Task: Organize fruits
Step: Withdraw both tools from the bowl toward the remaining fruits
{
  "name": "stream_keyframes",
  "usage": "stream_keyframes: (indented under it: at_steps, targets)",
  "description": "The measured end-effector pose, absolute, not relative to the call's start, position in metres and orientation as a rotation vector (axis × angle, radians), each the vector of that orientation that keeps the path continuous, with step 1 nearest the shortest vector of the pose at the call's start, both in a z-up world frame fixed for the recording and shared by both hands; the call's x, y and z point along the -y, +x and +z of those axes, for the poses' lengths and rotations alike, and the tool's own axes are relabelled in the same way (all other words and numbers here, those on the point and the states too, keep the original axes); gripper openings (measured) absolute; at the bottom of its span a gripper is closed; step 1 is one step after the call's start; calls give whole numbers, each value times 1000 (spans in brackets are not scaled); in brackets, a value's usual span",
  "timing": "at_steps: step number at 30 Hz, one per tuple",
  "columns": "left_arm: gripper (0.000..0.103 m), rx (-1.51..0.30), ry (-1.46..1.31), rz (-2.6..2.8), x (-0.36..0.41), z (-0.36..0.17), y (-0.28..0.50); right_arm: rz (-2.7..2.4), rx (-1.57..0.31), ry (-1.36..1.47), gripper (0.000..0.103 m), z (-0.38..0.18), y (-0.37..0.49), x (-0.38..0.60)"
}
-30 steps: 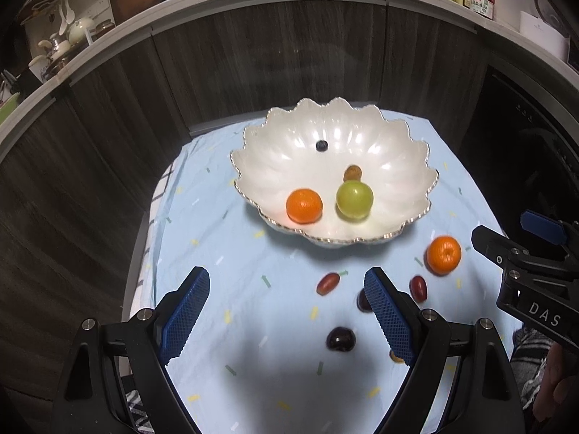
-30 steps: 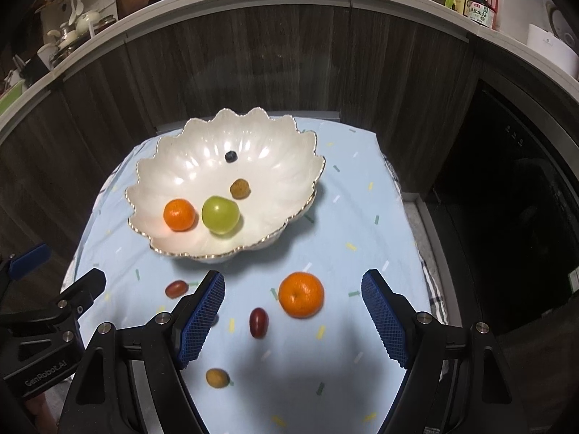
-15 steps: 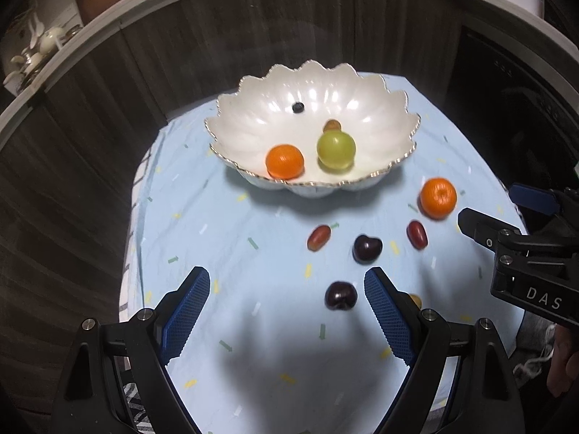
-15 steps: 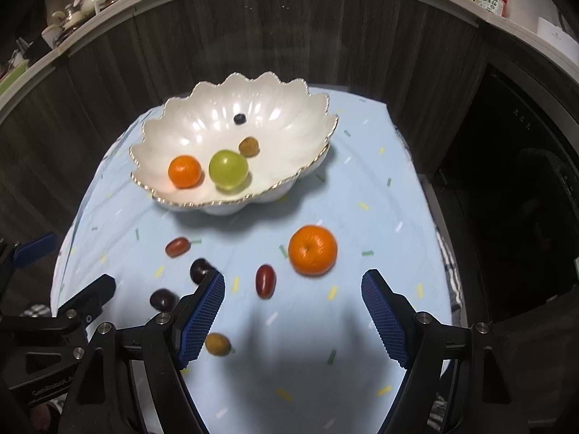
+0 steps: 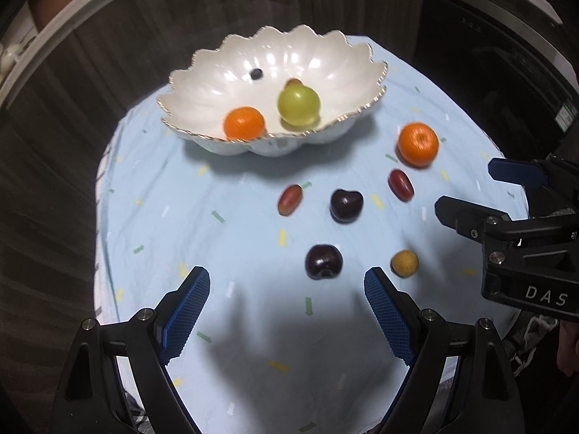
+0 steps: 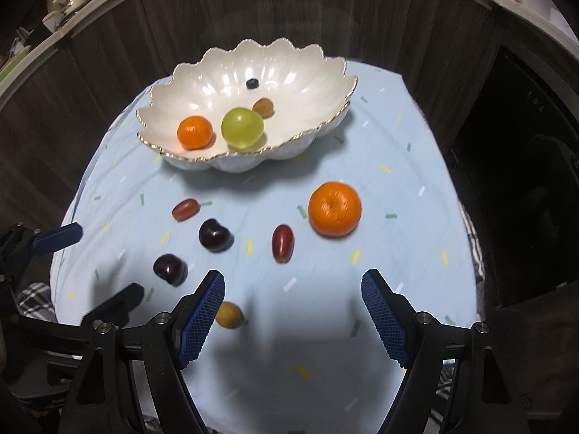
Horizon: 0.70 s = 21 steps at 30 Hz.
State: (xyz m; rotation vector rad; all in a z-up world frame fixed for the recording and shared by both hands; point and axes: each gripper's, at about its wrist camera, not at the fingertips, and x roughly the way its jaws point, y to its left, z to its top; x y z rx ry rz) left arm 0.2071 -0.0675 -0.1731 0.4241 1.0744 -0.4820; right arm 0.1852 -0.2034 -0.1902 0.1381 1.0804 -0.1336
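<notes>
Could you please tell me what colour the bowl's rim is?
Gold, edging the scalloped pearly white bowl; it shows best in the right wrist view.

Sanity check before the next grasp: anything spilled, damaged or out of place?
Nothing spilled or damaged. Six fruits lie loose on the blue cloth outside the white bowl: an orange, two dark cherries, two red grapes, one small yellow fruit.

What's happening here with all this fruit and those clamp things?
A person holds a gripper in each hand over a table with a blue cloth, sorting fruit into a white scalloped bowl. The bowl holds four fruits; an orange, two dark cherries, two red grapes and a small yellow fruit lie outside. The left gripper and right gripper hover with jaws open, holding nothing.
</notes>
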Motion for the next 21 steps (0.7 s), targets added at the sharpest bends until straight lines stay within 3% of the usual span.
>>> stream_keyframes:
  at_steps: [9, 13, 21]
  targets:
    - [87, -1113, 429, -545, 71, -188, 212, -108, -1137, 161, 79, -204, 185, 196]
    - [81, -1127, 435, -563, 72, -195, 214, -95, -1172, 183, 78, -211, 187, 194]
    - [80, -1139, 459, -596, 75, -208, 216, -71, -1248, 241, 68, -223, 192, 188]
